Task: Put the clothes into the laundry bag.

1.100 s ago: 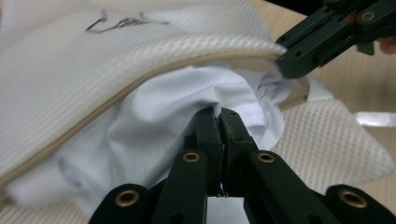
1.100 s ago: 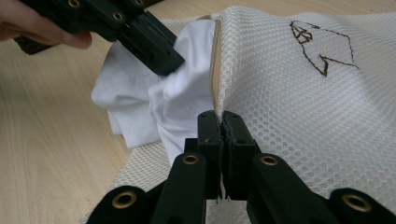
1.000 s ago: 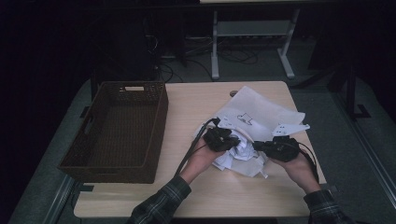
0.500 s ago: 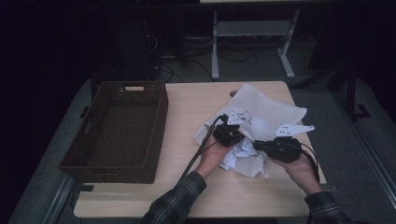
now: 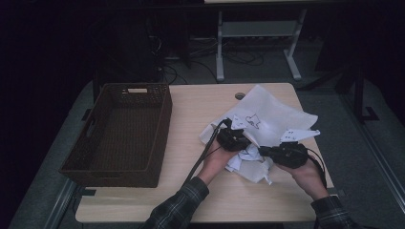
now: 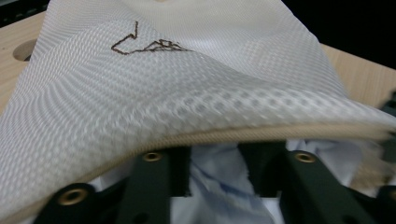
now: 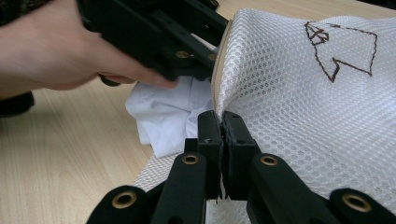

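Dim room, cables and metal legs on the floor beyond; a pale wooden tabletop (image 5: 191,124) carries everything. Well to the left of both claws stands a dark wicker basket (image 5: 119,138), and its woven floor looks bare, though the light is poor.

Beside the claws lies a white mesh laundry bag (image 5: 270,117) with a brown stitched figure on it. Its beige-edged mouth faces the person. A crumpled white garment (image 5: 248,164) sits at that mouth, partly under the mesh and partly out on the tabletop between the two claws.

The right claw (image 7: 223,126) is pressed together, pinching the edge of the mesh bag just at the beige trim; the bag rises ahead and to the right of it, the garment lies just to its left.

The left claw (image 6: 215,161) is spread, its jaws having just been opening. White garment cloth lies between the jaws without being pressed, and the bag's trimmed edge drapes right over the tips, so the claw reaches in under the mesh. In the high view it sits just left of the right claw, hand behind it.
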Tool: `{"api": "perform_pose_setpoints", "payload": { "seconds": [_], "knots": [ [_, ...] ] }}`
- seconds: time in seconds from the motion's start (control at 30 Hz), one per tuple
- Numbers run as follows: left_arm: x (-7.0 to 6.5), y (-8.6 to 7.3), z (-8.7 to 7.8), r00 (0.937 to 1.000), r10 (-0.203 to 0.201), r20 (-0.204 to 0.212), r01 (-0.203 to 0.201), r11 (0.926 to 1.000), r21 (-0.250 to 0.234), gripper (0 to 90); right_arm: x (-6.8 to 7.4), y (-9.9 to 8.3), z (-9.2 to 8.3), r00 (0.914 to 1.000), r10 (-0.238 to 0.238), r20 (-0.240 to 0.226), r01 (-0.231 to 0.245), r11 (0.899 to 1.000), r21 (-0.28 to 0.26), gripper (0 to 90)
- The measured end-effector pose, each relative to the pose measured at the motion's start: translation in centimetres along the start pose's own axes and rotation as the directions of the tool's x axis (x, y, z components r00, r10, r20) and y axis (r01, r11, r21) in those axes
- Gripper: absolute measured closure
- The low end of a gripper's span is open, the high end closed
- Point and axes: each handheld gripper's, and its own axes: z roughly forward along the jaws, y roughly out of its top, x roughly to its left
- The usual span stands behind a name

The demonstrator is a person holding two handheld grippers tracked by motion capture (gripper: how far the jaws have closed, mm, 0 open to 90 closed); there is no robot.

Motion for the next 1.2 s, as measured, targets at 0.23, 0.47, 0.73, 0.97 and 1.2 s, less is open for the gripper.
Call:
{"api": "perform_pose_setpoints", "payload": {
  "seconds": [0.23, 0.47, 0.73, 0.97, 1.2],
  "knots": [
    [0.0, -0.1, -3.1, 0.9998, 0.02, 0.01, -0.021, 0.9989, 0.042, 45.7, 0.0, -0.1, 0.4, 0.9998, -0.014, 0.012, 0.013, 0.999, 0.033, 86.8],
    [1.2, -0.8, -6.3, 0.9999, 0.004, -0.015, -0.004, 0.9988, 0.049, 41.7, -0.2, -0.3, 1.0, 0.9998, -0.01, 0.02, 0.009, 0.998, 0.063, 86.7],
    [5.1, -2.6, -7.3, 0.9914, -0.06, -0.117, 0.071, 0.9932, 0.092, 40.7, -0.4, -0.6, 1.7, 0.9996, -0.012, 0.026, 0.009, 0.995, 0.101, 86.6],
    [8.0, -4.0, -5.8, 0.9773, -0.111, -0.18, 0.137, 0.9805, 0.14, 39.9, -0.5, -0.8, 1.7, 0.9997, -0.01, 0.023, 0.008, 0.995, 0.102, 86.6],
    [10.4, -5.1, -4.1, 0.9683, -0.156, -0.195, 0.19, 0.9677, 0.166, 40.2, -0.6, -0.9, 1.6, 0.9996, -0.014, 0.024, 0.012, 0.995, 0.099, 86.6]
  ]
}}
